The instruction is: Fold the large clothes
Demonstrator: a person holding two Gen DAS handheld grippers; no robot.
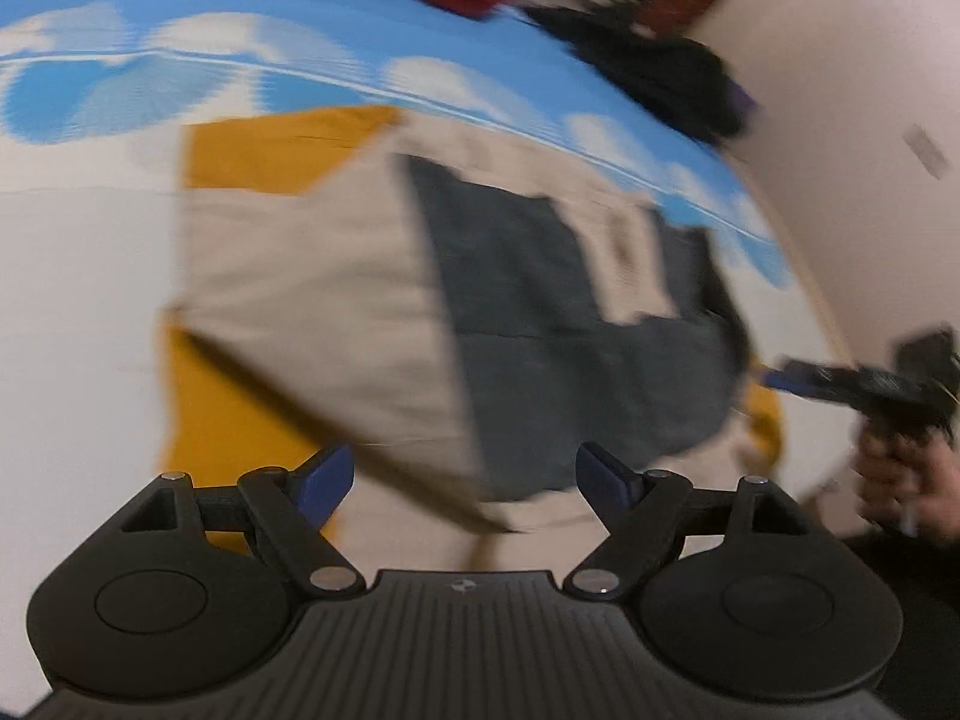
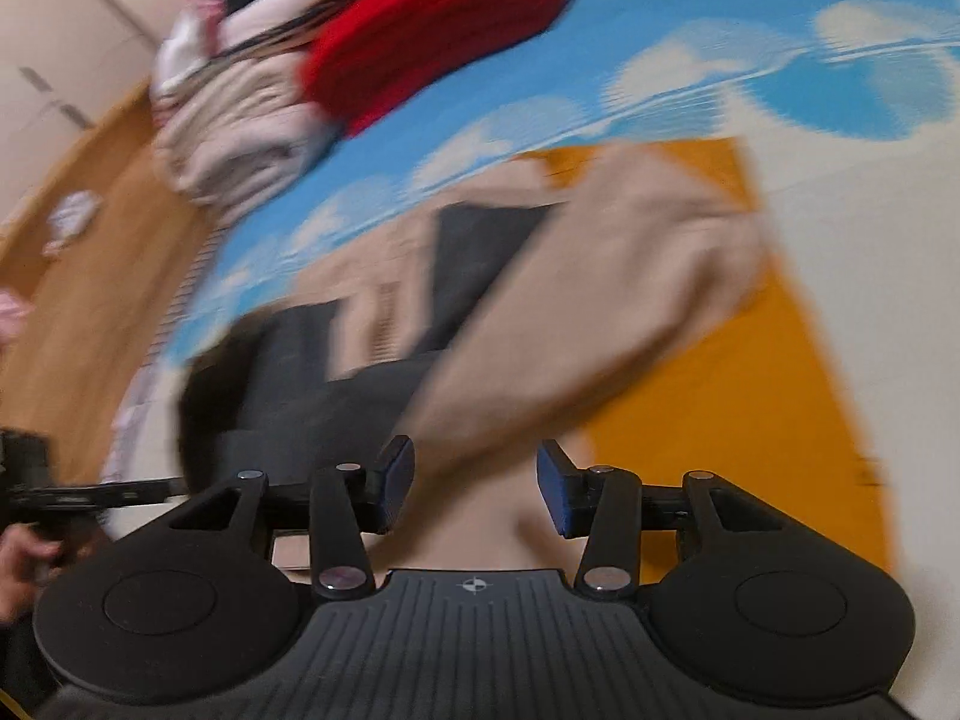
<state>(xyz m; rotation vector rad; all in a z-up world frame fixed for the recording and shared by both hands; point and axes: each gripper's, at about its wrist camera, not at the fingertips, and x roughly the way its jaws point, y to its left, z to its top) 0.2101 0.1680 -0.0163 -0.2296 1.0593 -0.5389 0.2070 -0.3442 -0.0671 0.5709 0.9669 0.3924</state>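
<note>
A large garment in beige, dark grey and mustard panels (image 1: pixel 372 276) lies partly folded on the bed, a beige sleeve folded across its middle; it also shows in the right wrist view (image 2: pixel 600 300). My left gripper (image 1: pixel 463 477) is open and empty just above the garment's near edge. My right gripper (image 2: pixel 475 489) is open and empty over the beige part. The right gripper (image 1: pixel 852 387) also shows at the right edge of the left wrist view, and the left gripper (image 2: pixel 72 495) at the left edge of the right wrist view. Both views are motion-blurred.
The bed cover (image 1: pixel 78 300) is white with a blue cloud print (image 2: pixel 690 78). A red garment (image 2: pixel 432 24) and a pile of pale clothes (image 2: pixel 234 120) lie at the far end. Dark clothes (image 1: pixel 660 72) lie by a pale wall. A wooden floor (image 2: pixel 90 252) runs beside the bed.
</note>
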